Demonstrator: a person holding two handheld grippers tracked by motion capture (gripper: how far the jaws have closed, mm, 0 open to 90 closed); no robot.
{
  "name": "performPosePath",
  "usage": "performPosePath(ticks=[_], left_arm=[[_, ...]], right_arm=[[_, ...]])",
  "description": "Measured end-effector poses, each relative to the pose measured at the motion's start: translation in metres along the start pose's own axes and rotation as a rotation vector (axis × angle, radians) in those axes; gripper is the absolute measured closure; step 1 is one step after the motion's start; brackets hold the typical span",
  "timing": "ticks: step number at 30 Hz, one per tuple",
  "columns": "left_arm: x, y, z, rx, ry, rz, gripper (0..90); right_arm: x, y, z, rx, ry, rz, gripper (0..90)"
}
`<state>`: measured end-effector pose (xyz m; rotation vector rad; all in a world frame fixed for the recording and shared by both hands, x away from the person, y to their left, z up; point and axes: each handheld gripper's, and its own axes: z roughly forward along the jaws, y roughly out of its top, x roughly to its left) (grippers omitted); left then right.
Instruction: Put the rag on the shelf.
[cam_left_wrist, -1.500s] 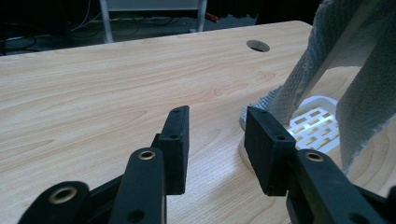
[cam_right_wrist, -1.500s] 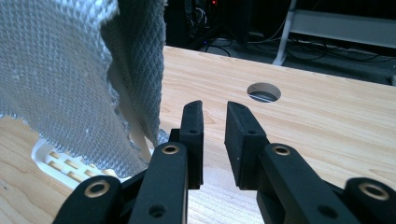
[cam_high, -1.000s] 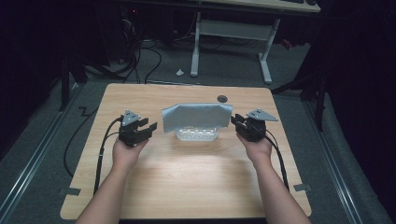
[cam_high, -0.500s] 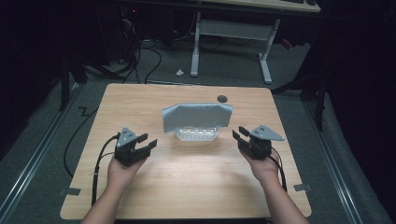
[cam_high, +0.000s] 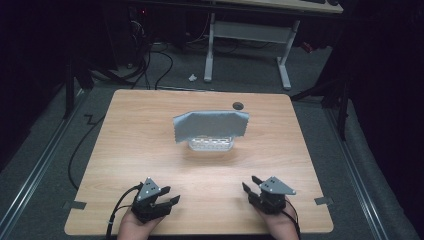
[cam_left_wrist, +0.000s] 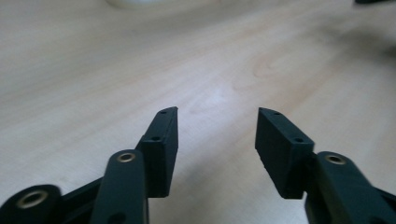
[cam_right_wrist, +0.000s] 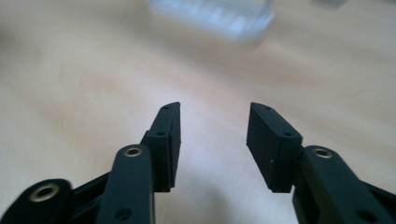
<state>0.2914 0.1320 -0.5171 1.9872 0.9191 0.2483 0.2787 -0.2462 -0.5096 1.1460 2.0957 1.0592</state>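
- While both sit at the near edge of the table (cam_high: 150, 130), the left gripper (cam_high: 169, 201) and right gripper (cam_high: 248, 185) gape, empty.
- Well ahead, mid-table, a grey cloth (cam_high: 211, 126) drapes over a clear tray (cam_high: 211, 145).
- Cloth looks light and limp: best pinched at its two outer corners.
- Tray seems thin, slick plastic; grip gently.

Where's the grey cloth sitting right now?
In the high view, the grey cloth lies draped over the clear container at mid-table, just before the dark grommet.
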Motion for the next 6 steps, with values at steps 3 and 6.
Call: performPosePath(ticks=[3, 6], left_arm=[[0.0049, -0.0047, 0.0029, 0.019, 0.011, -0.005, 48.7], [0.007, -0.0055, 0.0086, 0.034, 0.025, 0.004, 48.3]], right_arm=[[0.0005, -0.0034, -0.0019, 0.02, -0.008, -0.063, 54.0], [-0.0066, -0.0048, 0.0023, 0.032, 0.004, 0.007, 53.4]])
